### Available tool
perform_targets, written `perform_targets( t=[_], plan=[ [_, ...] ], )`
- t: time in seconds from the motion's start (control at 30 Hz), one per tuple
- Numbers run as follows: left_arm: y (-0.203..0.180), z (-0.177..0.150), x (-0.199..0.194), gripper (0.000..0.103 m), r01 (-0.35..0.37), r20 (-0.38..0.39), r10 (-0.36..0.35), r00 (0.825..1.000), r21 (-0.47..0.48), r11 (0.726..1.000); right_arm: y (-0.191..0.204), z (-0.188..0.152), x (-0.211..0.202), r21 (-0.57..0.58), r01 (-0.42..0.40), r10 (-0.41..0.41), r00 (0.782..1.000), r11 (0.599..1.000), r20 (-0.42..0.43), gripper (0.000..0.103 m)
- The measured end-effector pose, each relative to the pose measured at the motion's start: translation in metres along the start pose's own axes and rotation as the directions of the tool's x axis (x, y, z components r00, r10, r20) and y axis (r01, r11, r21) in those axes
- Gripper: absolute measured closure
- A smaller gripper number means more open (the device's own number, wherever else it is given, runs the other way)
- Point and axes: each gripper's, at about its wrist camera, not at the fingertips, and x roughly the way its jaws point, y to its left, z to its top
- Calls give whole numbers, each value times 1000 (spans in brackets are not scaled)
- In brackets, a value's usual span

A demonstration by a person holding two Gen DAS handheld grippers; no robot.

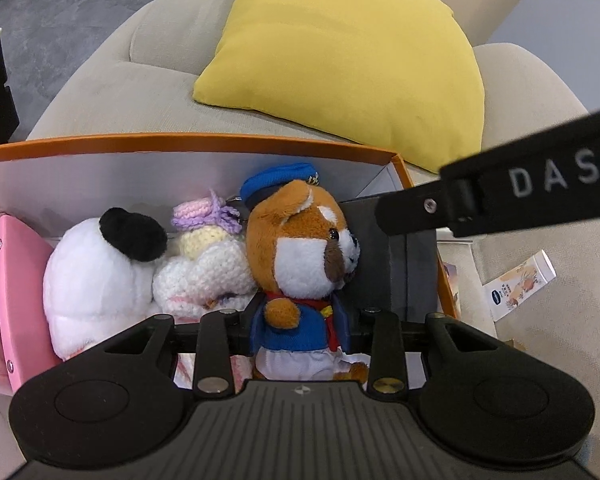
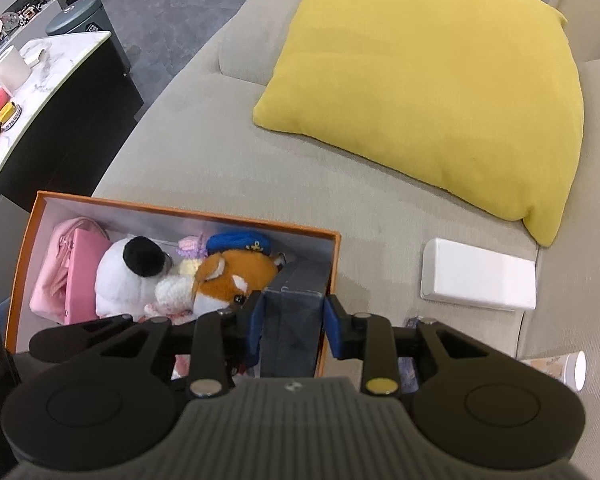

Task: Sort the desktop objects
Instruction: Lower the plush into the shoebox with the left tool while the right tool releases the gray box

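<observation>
Left gripper (image 1: pixel 298 320) clamping sailor-capped fox plush (image 1: pixel 300 248) inside orange box (image 1: pixel 188 142), right gripper (image 2: pixel 293 324) seemingly pinching grey box (image 2: pixel 296 304) against its right wall, only right view shows white case (image 2: pixel 478 280) on open sofa (image 2: pixel 228 168)

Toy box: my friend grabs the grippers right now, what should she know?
Left gripper: closed on the sailor fox plush, upright inside the orange box.
Right gripper: closed on the dark grey box at the orange box's right end.
Done: white plush, crocheted doll and pink bag already in.
Left: let both go, then probably the white case and small carton on the sofa.
</observation>
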Motion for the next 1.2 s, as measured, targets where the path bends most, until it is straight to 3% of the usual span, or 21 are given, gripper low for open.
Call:
perform_targets(
  t=[0.2, 0.37, 0.43, 0.53, 0.8, 0.87, 1.13, 1.17, 1.2],
  plan=[
    [-2, -3, -10, 51, -23, 37, 22, 999, 18, 1000, 1, 5, 4, -13, -4, 4, 1000, 1000, -7, 69],
    [-2, 0, -17, 51, -41, 70, 39, 997, 22, 999, -10, 8, 16, 47, -51, 53, 997, 998, -48, 71],
    [0, 3, -14, 62, -37, 64, 36, 997, 15, 999, -12, 10, 23, 58, -51, 55, 997, 997, -59, 78],
    [-1, 5, -7, 72, -24, 48, 22, 999, 24, 999, -13, 11, 30, 56, -52, 55, 997, 997, -62, 78],
    [-2, 5, 4, 76, -13, 19, 12, 1000, 46, 999, -5, 6, 25, -47, -26, 24, 999, 999, -43, 81],
    [0, 5, 7, 76, -7, 5, 7, 1000, 41, 999, -3, 4, 22, -84, -13, 9, 999, 996, -37, 87],
    [-1, 3, -2, 76, -4, 20, 3, 1000, 48, 999, 2, 4, 34, -151, 21, -23, 1000, 988, -12, 90],
    [0, 3, -4, 76, -1, 24, 0, 1000, 47, 999, 5, 4, 38, -171, 37, -39, 999, 984, -9, 103],
    [1, 3, -6, 76, 5, 25, -6, 1000, 45, 999, 9, 3, 42, -198, 39, -44, 999, 979, -18, 103]
  ],
)
